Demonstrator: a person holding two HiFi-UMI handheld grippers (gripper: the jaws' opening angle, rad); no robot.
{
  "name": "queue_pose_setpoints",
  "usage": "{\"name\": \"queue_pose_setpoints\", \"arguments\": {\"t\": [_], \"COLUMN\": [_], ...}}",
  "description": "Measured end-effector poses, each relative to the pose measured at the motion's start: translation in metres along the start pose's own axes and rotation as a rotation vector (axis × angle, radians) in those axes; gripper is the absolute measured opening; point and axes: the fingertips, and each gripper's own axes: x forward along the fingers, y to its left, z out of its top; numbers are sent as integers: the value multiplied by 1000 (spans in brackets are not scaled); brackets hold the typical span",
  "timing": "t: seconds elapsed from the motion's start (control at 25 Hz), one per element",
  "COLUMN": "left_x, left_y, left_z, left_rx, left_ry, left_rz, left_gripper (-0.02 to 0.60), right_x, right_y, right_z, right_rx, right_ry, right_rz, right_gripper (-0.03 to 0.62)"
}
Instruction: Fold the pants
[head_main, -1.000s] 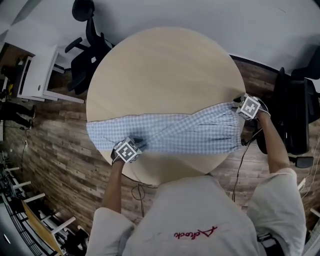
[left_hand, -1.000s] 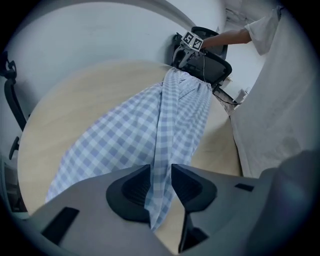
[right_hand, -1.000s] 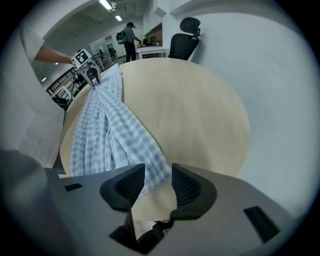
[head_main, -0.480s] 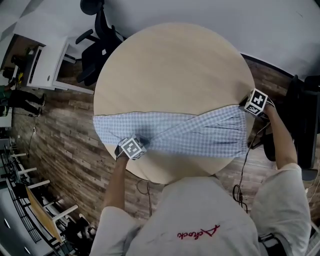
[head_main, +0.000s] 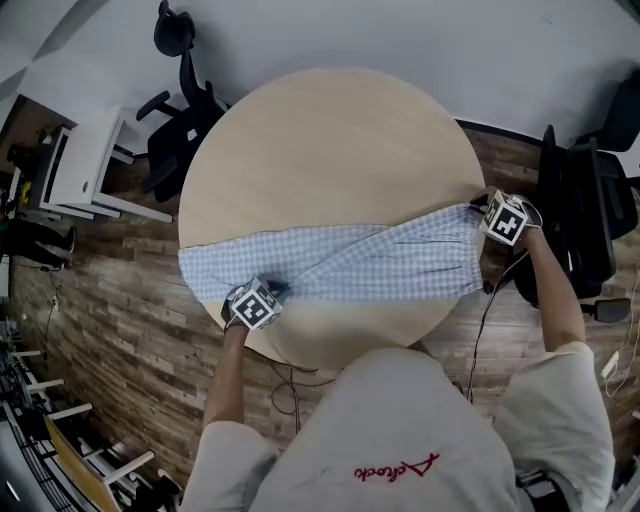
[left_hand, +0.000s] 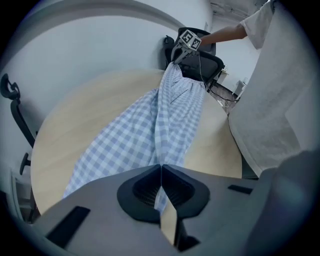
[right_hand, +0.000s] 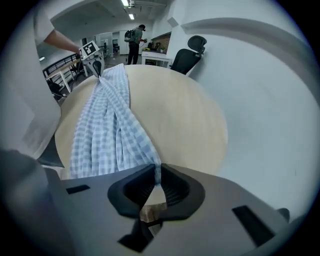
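Blue-and-white checked pants (head_main: 340, 262) lie stretched across the near half of the round wooden table (head_main: 330, 140). My left gripper (head_main: 270, 292) is at the leg end near the table's front left edge, shut on a fold of the cloth (left_hand: 150, 125), which runs between its jaws (left_hand: 161, 167). At the table's right edge my right gripper (head_main: 484, 210) holds the waist end a little off the top. Its jaws (right_hand: 156, 170) are still closing, and the pads pinch the fabric (right_hand: 107, 125). Each gripper view shows the other gripper far off: the right gripper (left_hand: 175, 58) and the left gripper (right_hand: 97, 71).
A black office chair (head_main: 180, 90) stands behind the table at the left, beside a white desk (head_main: 80, 150). Another black chair (head_main: 575, 220) is close to my right arm. A cable (head_main: 488, 300) hangs by the table's right edge. A person (right_hand: 135, 42) stands far off.
Both grippers have closed on the pants. The right one has risen slightly with the waist end, which now looks narrower and drawn taut. The left gripper has stayed in place.
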Motion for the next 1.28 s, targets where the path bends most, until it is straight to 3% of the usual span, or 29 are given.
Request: {"name": "queue_pose_setpoints", "arguments": {"t": [0.2,0.68,0.92,1.12,1.2,1.28], "left_x": [-23,-32,-28,-14,-7,-3], "left_y": [-2,-35,-50,-59,-65,-71], "left_z": [1,-20,-31,-39,-43,-47], "left_rx": [41,101,89,82,72,75], "left_ry": [-66,-69,-54,-31,-25,-16], "left_rz": [47,81,80,83,69,60], "left_gripper": [35,35,35,37,38,38], "right_x": [-40,-50,-31,-14,-8,-6], "right_y": [34,137,176,205,216,225], "right_z": [-15,-65,-86,-99,-106,-111], "right_rx": [-23,-190,-269,-266,-243,-227], "right_ry": [17,100,123,151,169,174], "right_rz": [-140,-224,-206,-152,-117,-103], "right_gripper": [58,58,60,62,137,141]}}
